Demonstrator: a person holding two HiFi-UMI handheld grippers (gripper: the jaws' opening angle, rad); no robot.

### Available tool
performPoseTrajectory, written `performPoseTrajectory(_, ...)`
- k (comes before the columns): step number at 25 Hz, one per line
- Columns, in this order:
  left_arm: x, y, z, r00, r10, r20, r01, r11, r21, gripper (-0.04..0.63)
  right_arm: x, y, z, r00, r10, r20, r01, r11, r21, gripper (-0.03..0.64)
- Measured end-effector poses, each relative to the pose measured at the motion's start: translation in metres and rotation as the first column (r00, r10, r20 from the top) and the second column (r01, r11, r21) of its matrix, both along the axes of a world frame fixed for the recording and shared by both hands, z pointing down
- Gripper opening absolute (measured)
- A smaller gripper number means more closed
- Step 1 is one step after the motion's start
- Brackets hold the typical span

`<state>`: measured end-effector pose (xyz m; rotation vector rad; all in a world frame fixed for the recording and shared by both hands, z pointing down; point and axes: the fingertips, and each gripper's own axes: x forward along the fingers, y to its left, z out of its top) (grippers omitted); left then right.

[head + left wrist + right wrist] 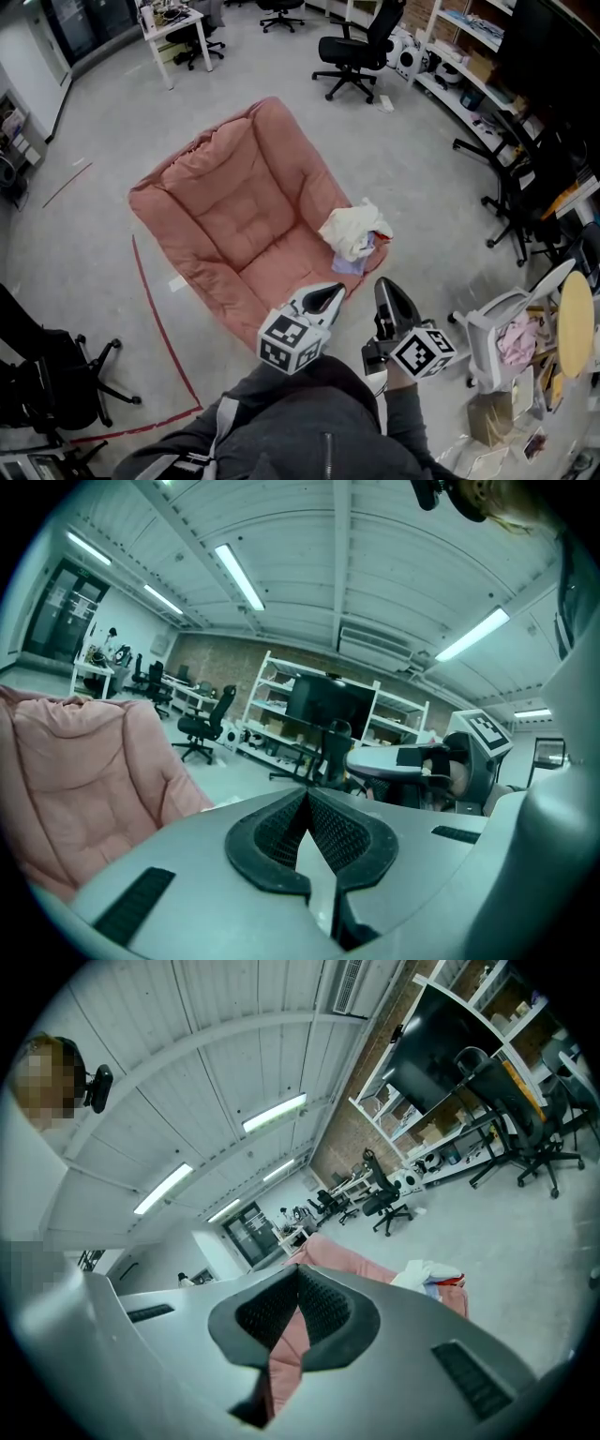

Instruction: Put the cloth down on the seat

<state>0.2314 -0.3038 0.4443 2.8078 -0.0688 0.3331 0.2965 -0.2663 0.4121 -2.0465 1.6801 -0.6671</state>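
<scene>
A cream cloth (352, 230), bunched over lavender and red fabric, lies on the front right corner of the pink padded seat (234, 211). Both grippers are held close to the person's body, just in front of the seat's near edge. The left gripper (335, 293) is shut and empty, and so is the right gripper (384, 285), which is a short way below the cloth. In the right gripper view the cloth (428, 1273) rests on the seat (349, 1261) beyond the shut jaws. The left gripper view has the seat (80, 780) at its left, with the right gripper's marker cube (487, 728) at far right.
Red tape (155, 319) runs along the floor left of the seat. Black office chairs (356, 52) stand at the back and at lower left (52, 375). Shelves (469, 66) line the right wall. A white chair (506, 333) with pink fabric stands at the right.
</scene>
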Motion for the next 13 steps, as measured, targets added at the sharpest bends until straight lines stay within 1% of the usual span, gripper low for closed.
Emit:
performPoseTrajectory(9,-0.009,-0.018,0.001,0.999,-0.051,0.006,0.051,0.999,0.001,0.005,-0.009,-0.023,0.001,0.998,-0.063,0.001,0.063,0.998,-0.002,0.011)
performPoseTrajectory(13,-0.013,-0.026,0.0,0.998,-0.066,0.005,0.066,0.998,0.001,0.005,-0.012,-0.03,-0.002,0.997,-0.075,0.004,0.075,0.997,0.002,0.011)
